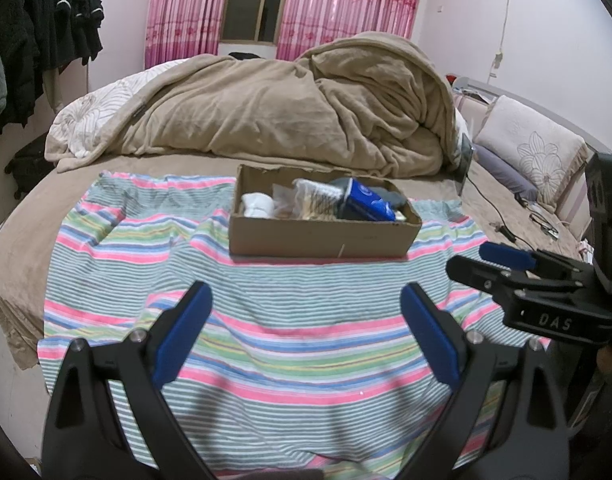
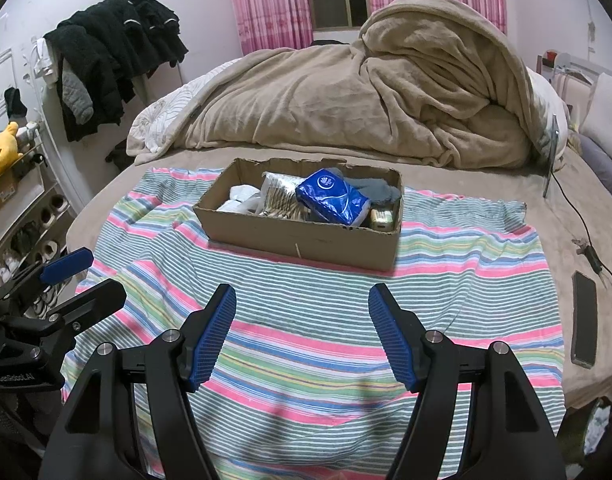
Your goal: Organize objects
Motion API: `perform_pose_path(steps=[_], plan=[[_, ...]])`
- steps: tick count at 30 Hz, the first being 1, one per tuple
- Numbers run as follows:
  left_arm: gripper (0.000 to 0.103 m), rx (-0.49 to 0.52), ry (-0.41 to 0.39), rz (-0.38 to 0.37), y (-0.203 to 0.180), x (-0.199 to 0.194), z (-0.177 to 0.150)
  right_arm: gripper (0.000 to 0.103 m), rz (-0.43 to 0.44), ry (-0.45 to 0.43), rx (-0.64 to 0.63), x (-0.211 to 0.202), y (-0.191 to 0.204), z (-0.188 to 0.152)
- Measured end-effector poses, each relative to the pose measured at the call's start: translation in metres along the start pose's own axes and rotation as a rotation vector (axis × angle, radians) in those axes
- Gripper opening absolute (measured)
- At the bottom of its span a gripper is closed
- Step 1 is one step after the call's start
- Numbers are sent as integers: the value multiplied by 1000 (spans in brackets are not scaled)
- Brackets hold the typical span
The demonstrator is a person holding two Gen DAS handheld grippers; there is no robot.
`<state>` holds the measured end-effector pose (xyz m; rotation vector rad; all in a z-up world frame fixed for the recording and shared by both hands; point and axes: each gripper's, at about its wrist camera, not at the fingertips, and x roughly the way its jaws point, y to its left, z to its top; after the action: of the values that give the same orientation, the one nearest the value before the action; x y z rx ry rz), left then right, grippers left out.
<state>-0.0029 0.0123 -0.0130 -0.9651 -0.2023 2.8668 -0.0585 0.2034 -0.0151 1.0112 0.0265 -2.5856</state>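
A cardboard box (image 1: 317, 236) (image 2: 306, 246) stands on a striped cloth (image 1: 266, 344) (image 2: 325, 344) on the bed. Inside lie a blue tissue pack (image 1: 365, 200) (image 2: 331, 196), a white item (image 1: 258, 204) (image 2: 240, 196), a clear bag of sticks (image 1: 317, 200) (image 2: 280, 196), a grey cloth (image 2: 379, 190) and a small box (image 2: 381, 218). My left gripper (image 1: 306, 296) is open and empty above the cloth, short of the box. My right gripper (image 2: 302, 300) is open and empty, also short of the box. Each shows at the other view's edge: the right gripper (image 1: 477, 262), the left gripper (image 2: 94, 274).
A heaped beige blanket (image 1: 286, 100) (image 2: 365, 92) lies behind the box. A black phone (image 2: 584, 318) and a cable (image 2: 585, 236) lie right of the cloth. Pillows (image 1: 533, 148) are at the right. Dark clothes (image 2: 114, 56) hang at the left, above a shoe rack (image 2: 30, 232).
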Motion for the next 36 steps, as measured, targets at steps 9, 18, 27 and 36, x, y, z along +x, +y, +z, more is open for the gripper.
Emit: perform_pose_path(steps=[9, 18, 27, 36], plan=[[96, -1, 2, -1, 0, 1, 0, 72, 0, 0, 1, 1, -1, -1], [96, -2, 5, -4, -2, 3, -2, 72, 1, -1, 1, 1, -1, 0], [96, -1, 12, -9, -3, 4, -4, 72, 1, 1, 1, 3, -3, -3], [96, -3, 14, -9, -3, 5, -4, 72, -6, 4, 11, 5, -5, -5]])
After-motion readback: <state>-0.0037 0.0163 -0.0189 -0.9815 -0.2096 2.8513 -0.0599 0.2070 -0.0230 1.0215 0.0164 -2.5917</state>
